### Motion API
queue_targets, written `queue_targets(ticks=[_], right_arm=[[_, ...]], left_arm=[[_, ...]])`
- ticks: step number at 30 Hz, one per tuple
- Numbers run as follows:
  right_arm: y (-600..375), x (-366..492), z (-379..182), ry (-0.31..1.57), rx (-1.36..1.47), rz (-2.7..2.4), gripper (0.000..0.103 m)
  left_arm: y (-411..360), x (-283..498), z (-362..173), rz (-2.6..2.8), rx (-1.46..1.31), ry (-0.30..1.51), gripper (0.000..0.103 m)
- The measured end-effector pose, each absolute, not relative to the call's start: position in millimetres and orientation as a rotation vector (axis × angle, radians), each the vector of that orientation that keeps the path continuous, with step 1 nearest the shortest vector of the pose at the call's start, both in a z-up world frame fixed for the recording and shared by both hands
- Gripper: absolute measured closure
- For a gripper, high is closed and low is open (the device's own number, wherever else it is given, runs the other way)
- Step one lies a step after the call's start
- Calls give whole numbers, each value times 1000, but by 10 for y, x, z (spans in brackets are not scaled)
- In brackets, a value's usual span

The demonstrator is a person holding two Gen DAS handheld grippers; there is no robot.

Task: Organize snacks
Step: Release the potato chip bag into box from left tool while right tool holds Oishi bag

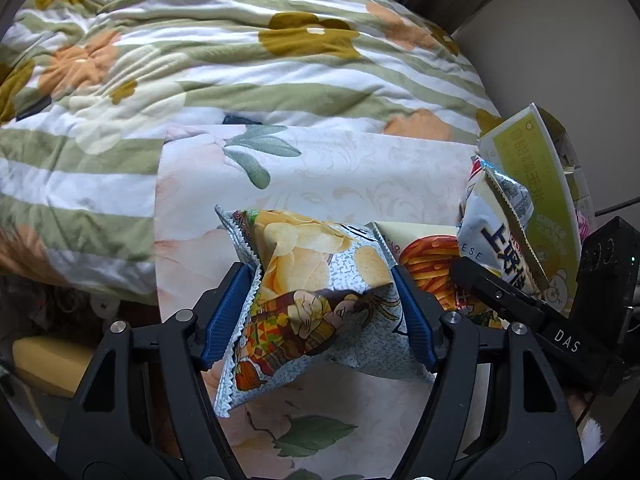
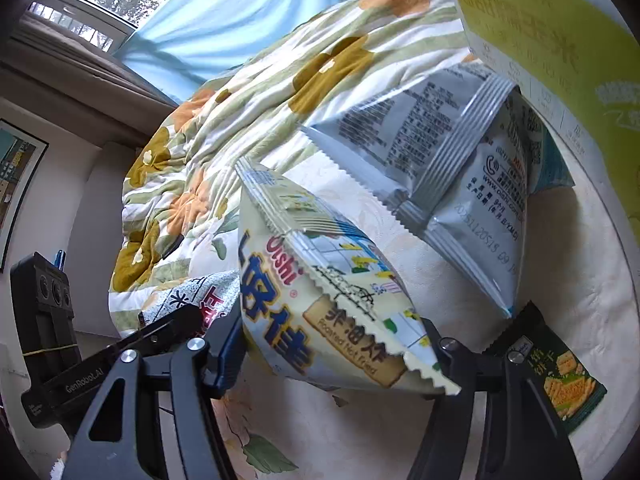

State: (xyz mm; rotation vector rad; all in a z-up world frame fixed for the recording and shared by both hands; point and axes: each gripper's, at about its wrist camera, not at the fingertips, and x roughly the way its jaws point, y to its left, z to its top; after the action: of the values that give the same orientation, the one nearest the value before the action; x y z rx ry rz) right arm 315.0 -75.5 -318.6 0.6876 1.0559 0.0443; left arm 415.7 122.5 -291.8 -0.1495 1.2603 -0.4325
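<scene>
My left gripper (image 1: pixel 322 304) is shut on a grey potato chip bag (image 1: pixel 316 300), its blue pads pressing the bag's two sides above the floral cloth. My right gripper (image 2: pixel 332 340) is shut on a pale Oishi snack bag (image 2: pixel 320 300), held tilted. That bag also shows in the left wrist view (image 1: pixel 496 240), in front of a yellow-green carton (image 1: pixel 536 184). A grey snack bag (image 2: pixel 452 176) lies back-side up against the carton (image 2: pixel 560 40). A bag with orange sticks (image 1: pixel 428 264) lies behind the chip bag. A small dark green cracker packet (image 2: pixel 560 380) lies at the right.
A striped flowered quilt (image 1: pixel 200 60) is bunched up behind the pale floral cloth (image 1: pixel 352 168) that the snacks lie on. The other gripper's black body (image 2: pixel 44 320) is at the left of the right wrist view. A window with a blue curtain (image 2: pixel 224 12) is behind.
</scene>
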Motion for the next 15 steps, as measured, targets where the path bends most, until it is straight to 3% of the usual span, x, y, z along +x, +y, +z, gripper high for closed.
queue_targets(ticks=[15], right_arm=[[-810,2863,-2400,941,582,87,42]], left_arm=[[1126,3794,-1988,-468,-187,1113,36]])
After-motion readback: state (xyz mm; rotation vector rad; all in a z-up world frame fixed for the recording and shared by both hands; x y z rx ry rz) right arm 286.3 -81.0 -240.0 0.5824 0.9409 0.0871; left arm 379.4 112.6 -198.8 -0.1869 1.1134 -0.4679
